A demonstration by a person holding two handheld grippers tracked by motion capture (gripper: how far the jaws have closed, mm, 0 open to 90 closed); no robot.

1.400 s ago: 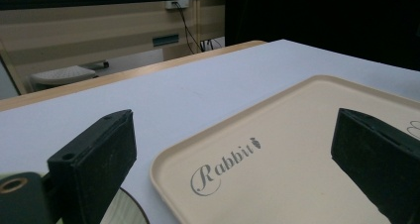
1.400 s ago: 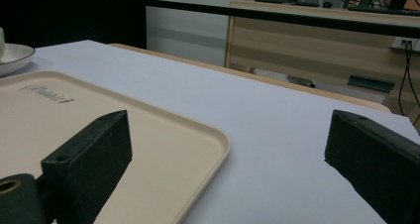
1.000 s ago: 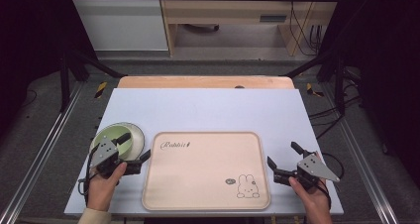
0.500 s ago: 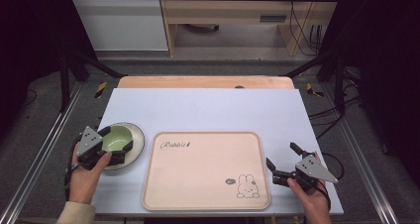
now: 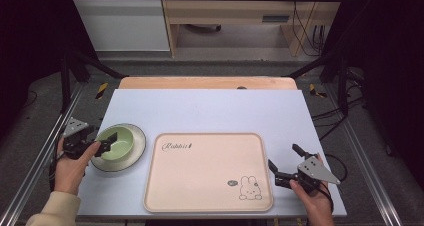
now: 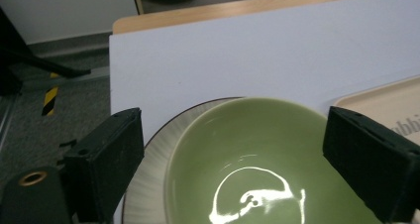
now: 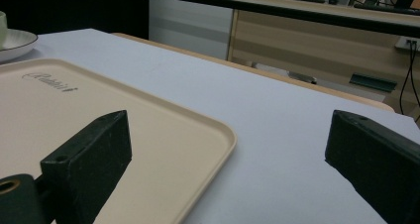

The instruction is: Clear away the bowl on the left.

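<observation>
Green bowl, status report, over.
Left tongs open, straddling green bowl, not gripping. Bowl sits on plate left of tray. Right tongs open, idle. Nothing in the way.

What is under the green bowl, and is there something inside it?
The green bowl stands on a pale plate with a dark rim, on the white table. Inside, only glaze and a light reflection show. The plate's middle is covered by the bowl.

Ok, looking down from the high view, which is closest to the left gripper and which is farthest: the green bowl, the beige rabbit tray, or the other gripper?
1. Round green bowl: on its striped plate, right at the left gripper, whose open jaws have just been closing.
2. Beige rectangular rabbit tray: mid-table, beside the plate.
3. Right gripper: past the tray's far edge.
</observation>
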